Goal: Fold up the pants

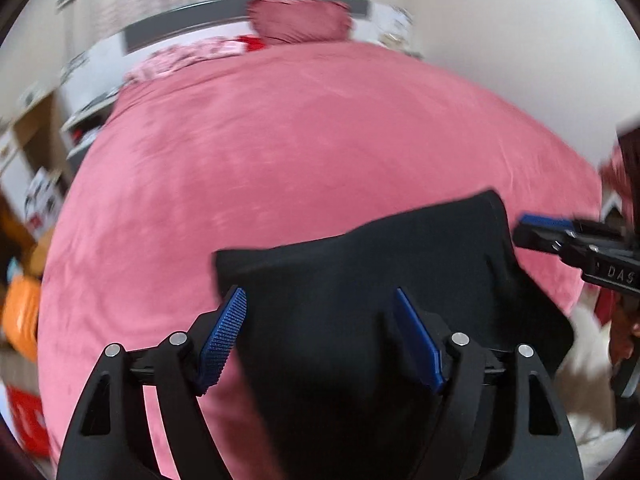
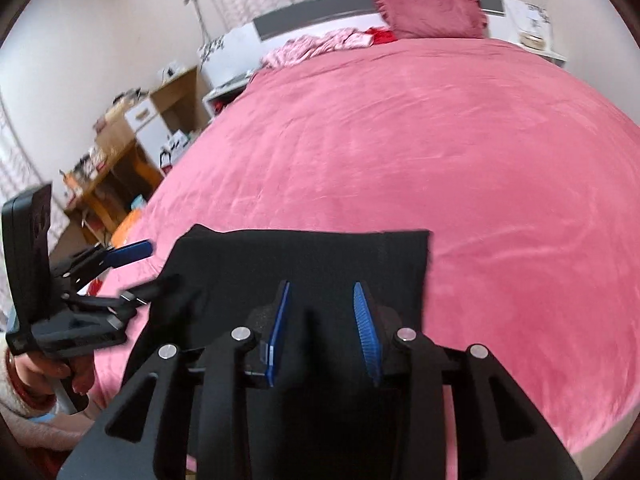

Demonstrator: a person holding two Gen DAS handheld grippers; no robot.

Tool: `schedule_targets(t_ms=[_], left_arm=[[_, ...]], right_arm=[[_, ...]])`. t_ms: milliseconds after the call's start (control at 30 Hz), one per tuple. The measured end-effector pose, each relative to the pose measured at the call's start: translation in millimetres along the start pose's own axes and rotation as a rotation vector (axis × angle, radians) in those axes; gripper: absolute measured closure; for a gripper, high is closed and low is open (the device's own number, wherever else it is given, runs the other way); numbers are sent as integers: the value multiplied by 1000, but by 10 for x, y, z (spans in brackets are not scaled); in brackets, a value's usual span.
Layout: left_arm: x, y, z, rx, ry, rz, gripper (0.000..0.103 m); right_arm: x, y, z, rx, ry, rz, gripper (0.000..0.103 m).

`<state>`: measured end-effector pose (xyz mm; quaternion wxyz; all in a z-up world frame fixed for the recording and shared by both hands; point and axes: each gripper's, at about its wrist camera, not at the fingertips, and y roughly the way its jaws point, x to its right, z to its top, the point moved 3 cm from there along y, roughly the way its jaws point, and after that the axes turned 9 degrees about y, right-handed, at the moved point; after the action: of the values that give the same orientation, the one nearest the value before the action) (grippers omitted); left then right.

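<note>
The black pants [image 1: 360,280] lie folded into a compact dark block at the near edge of the pink bed [image 1: 280,152]. They also show in the right wrist view [image 2: 304,264]. My left gripper [image 1: 320,300] is open above the pants, its blue pads spread wide and empty. My right gripper [image 2: 322,296] is open above the pants with nothing between its pads. The right gripper also shows in the left wrist view [image 1: 544,228] at the right edge of the pants. The left gripper shows in the right wrist view [image 2: 136,268] at the pants' left edge.
A dark pink pillow [image 2: 432,14] and crumpled pink-patterned clothes [image 2: 320,46] lie at the head of the bed, against a grey headboard [image 2: 312,16]. Wooden shelves with clutter [image 2: 120,144] stand left of the bed. An orange item [image 1: 20,316] sits on the floor at left.
</note>
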<state>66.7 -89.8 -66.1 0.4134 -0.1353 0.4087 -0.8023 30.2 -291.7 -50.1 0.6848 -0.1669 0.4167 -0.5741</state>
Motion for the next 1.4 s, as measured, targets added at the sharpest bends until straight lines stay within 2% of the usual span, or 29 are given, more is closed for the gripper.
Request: schedule_targets(t_ms=[67, 133, 267, 433, 533, 1100, 1400], left_arm=[[21, 218, 55, -45, 14, 22, 28], [-50, 389, 72, -75, -20, 38, 28], [-132, 641, 19, -118, -63, 16, 25], [-97, 857, -55, -92, -15, 55, 18], [-159, 967, -54, -99, -59, 31, 17], [-145, 820, -106, -58, -55, 41, 17], [-45, 582, -212, -40, -43, 93, 17]], right_arm=[[-22, 160, 20, -19, -17, -12, 71], [-38, 366, 88, -33, -22, -25, 71], [125, 616, 63, -70, -22, -82, 76], [263, 829, 4, -35, -12, -90, 77], [334, 852, -14, -12, 10, -79, 77], [248, 634, -87, 65, -31, -83, 74], [236, 369, -295, 27, 39, -50, 71]])
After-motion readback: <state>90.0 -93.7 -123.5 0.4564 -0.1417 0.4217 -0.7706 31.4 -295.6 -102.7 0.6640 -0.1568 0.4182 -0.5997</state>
